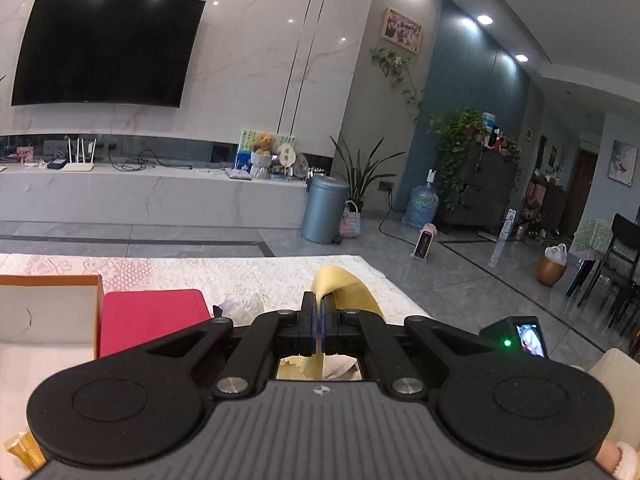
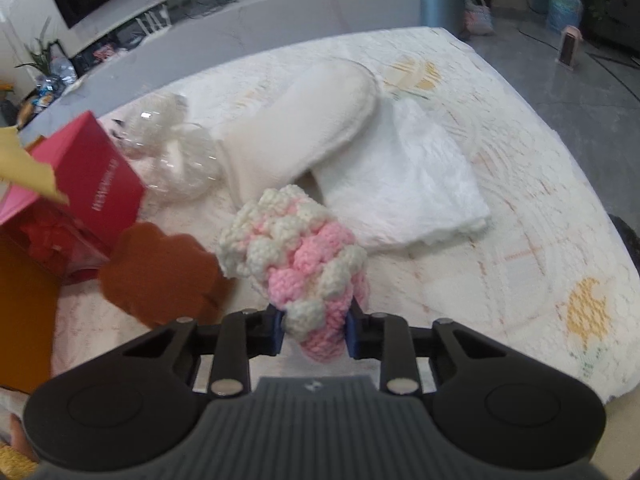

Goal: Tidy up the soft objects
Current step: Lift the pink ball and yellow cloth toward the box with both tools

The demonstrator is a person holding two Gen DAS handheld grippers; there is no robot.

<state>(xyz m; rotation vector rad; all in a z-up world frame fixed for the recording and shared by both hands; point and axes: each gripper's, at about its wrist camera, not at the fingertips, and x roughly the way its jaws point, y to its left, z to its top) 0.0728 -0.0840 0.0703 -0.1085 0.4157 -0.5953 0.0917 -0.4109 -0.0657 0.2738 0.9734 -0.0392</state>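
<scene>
Two grippers busy: our left gripper [image 1: 319,312] is clamped tight on a thin yellow cloth [image 1: 344,284] curling beyond its tips, and our right gripper [image 2: 316,330] squeezes the pink-and-white knitted piece [image 2: 296,256], brown felt flower [image 2: 160,276] just left.

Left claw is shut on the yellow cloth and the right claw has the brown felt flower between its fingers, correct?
Not quite: the right claw has the pink-and-white knit piece between its fingers, per the right wrist view. The brown felt flower lies beside it. Left claw is shut on the yellow cloth.
</scene>
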